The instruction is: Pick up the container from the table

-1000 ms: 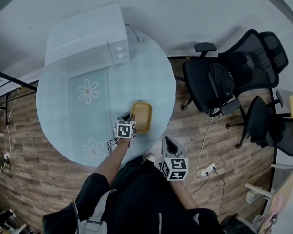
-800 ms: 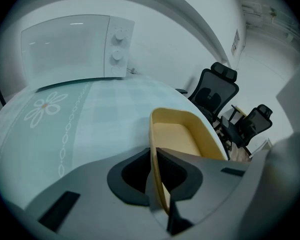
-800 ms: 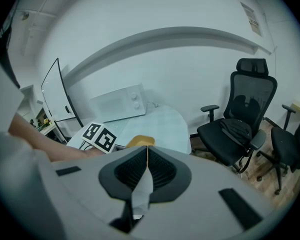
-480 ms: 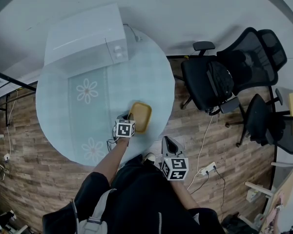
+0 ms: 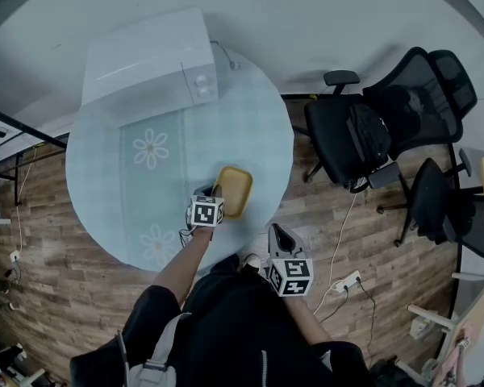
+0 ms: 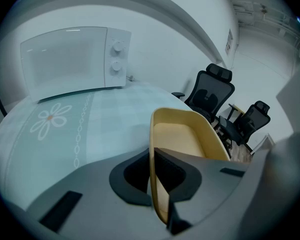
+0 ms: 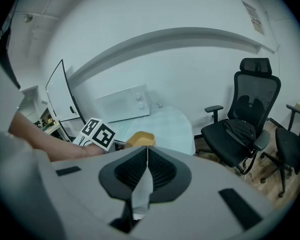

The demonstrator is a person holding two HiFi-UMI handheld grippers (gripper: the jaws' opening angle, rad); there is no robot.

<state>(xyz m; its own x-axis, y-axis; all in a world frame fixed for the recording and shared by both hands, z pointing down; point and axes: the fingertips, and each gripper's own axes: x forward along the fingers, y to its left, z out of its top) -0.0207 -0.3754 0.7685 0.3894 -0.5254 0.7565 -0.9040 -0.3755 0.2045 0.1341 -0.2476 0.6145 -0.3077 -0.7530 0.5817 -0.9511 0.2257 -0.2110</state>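
Smooth matt plastic is seen on the yellow container (image 6: pixel 182 136), and slightly sheeny patterned cloth on the table (image 6: pixel 115 119), tbh.

The round table (image 5: pixel 254 127) (pale, flower-patterned) bears a white microwave (image 5: pixel 149 59) and, near its edge, a yellow container (image 5: pixel 234 192).

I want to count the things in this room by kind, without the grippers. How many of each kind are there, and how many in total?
Table: 1
Microwave: 1
Yellow container: 1
Office chairs: 2
Total: 5
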